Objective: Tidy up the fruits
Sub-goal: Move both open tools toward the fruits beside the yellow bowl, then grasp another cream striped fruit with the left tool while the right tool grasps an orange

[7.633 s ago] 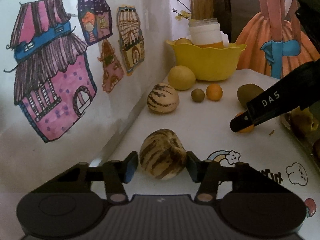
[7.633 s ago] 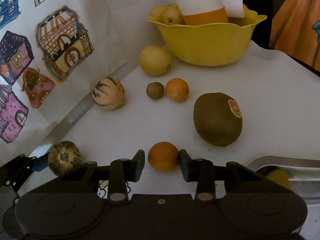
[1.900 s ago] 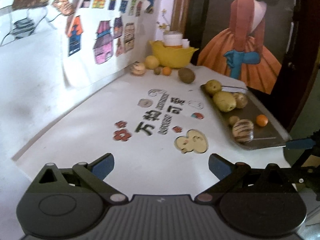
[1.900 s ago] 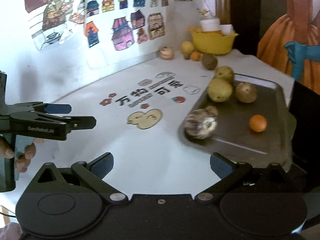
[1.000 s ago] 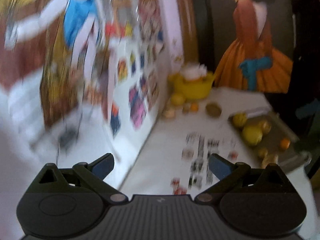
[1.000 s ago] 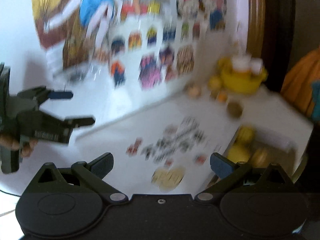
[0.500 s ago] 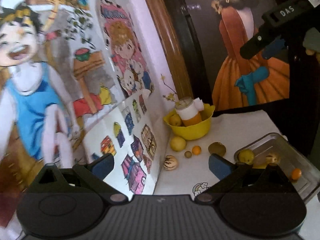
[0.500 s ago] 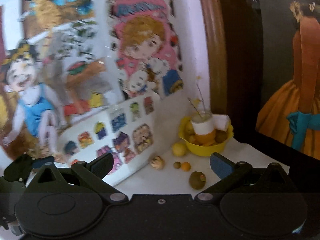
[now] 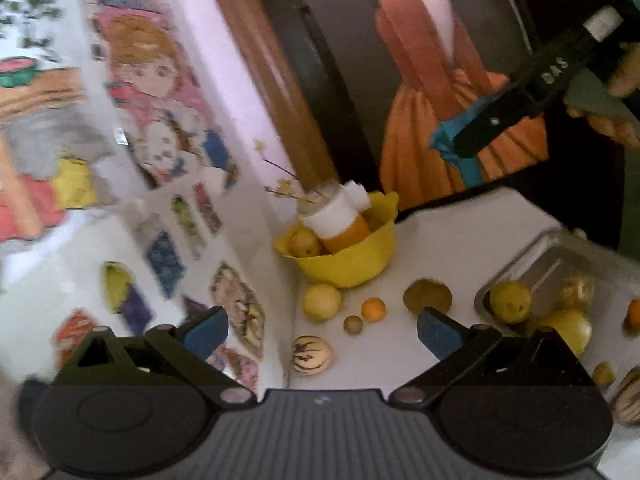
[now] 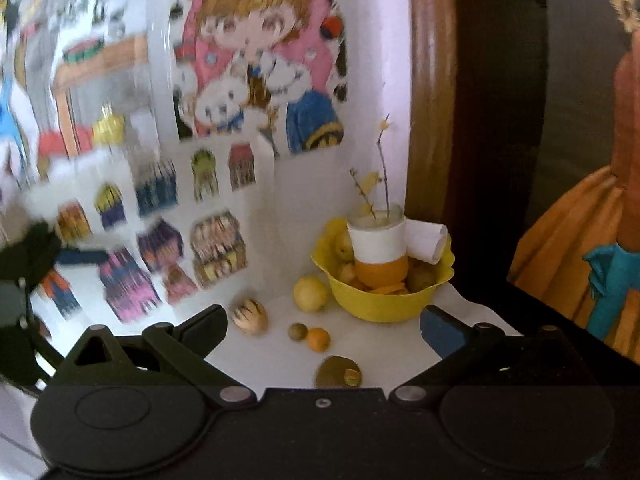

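Both tongs [image 9: 322, 326] [image 10: 324, 326] now raised, apparently empty, agape.

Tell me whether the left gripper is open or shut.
Open: the left gripper has its blue-padded fingers spread wide, nothing between them.

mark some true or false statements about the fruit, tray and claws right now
1. Both claws are open and empty. True: left claw, right claw.
2. The kiwi lies in the metal tray. False: it lies on the table beside the tray.
3. A small orange lies on the table near the yellow bowl. True.
4. The striped melon sits inside the bowl. False: it sits on the table by the wall.
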Tool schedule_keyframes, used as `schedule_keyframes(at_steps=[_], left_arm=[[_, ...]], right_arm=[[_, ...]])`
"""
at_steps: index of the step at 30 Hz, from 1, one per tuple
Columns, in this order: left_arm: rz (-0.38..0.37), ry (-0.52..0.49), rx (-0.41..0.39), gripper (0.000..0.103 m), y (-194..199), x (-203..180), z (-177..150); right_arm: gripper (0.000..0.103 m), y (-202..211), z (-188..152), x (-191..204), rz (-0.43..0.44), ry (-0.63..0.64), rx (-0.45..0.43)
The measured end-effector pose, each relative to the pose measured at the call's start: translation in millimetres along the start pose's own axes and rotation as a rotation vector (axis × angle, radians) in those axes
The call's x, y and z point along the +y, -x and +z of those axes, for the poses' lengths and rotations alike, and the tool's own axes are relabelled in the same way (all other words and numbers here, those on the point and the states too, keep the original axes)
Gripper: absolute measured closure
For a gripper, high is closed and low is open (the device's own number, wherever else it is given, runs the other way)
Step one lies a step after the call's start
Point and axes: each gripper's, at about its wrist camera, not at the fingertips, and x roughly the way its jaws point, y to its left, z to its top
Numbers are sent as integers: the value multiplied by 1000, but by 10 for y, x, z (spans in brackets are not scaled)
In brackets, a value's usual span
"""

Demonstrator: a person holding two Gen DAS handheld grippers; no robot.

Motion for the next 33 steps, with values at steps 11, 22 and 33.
schedule_keyframes(at_steps=[11,22,33], left_arm=[[-23,-166,50,0,-775,-73,-272],[-84,-259,103,1,-1462,20,-350],[-54,-392,227,2,-1806,-50,-471]], right_arm=[[1,-971,-296,70,117,239,92],[8,-1812,-397,-7,157,337,137],[29,-2322,-453,75,169,380,184]])
